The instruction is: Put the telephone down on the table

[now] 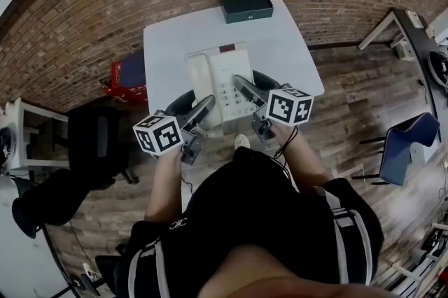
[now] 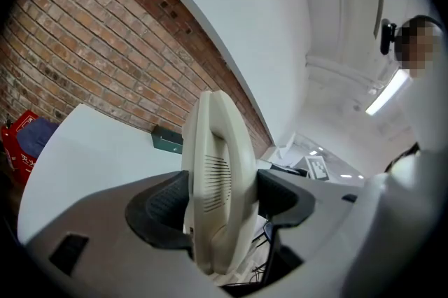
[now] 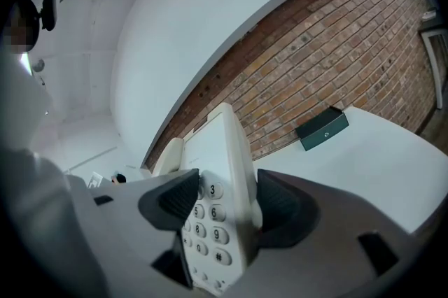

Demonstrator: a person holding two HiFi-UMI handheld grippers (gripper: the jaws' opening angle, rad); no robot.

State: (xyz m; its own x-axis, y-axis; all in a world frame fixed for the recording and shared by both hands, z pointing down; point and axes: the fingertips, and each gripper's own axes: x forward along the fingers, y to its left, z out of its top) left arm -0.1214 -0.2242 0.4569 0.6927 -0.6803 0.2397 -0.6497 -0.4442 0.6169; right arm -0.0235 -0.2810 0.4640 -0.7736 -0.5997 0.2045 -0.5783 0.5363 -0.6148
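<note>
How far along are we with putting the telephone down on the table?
Done: the telephone is gripped on both sides, the left gripper shut on its handset side and the right gripper on its keypad edge. In hand: it is held over the white table, seemingly tilted and not yet resting flat. Left: lower it onto the tabletop, short of the dark box, then release.
</note>
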